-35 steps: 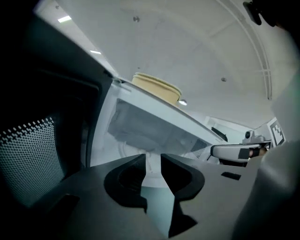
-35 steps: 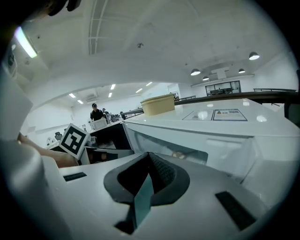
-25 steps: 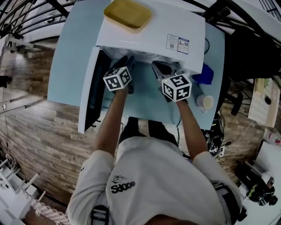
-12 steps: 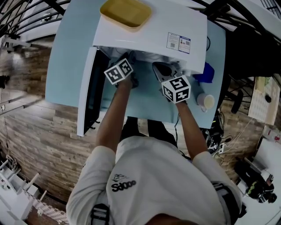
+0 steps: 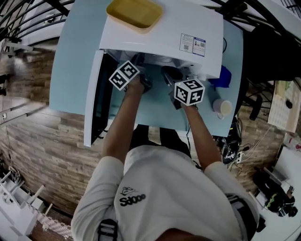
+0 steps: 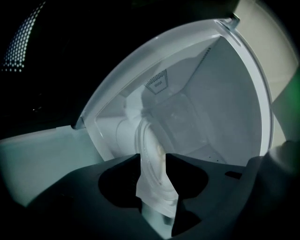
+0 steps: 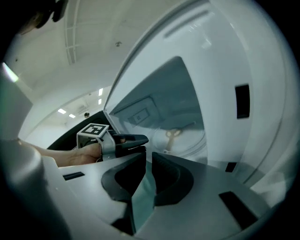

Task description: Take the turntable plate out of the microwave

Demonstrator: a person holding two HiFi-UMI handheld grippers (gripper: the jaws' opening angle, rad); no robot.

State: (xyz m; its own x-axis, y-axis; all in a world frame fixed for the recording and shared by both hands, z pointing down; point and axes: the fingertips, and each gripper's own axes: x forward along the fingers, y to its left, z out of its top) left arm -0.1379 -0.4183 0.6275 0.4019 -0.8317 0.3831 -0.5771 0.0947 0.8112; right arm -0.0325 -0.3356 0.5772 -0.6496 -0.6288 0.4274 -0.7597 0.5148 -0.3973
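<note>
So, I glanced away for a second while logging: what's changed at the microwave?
The left gripper moved forward toward the microwave opening and rolled. Its jaws have just been opening and grip nothing, with the turntable plate seen ahead through the gap. Unchanged: right gripper shut and empty, door open, yellow tray on top.

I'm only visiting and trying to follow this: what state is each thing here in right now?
Door of the white microwave: swung wide open.
Round glass turntable plate: inside the microwave, not gripped.
Left gripper: open, jaws have just been opening, nothing clamped; the plate lies ahead of them.
Right gripper: shut, empty.
Yellow plastic tray: empty, resting on top of the microwave.
</note>
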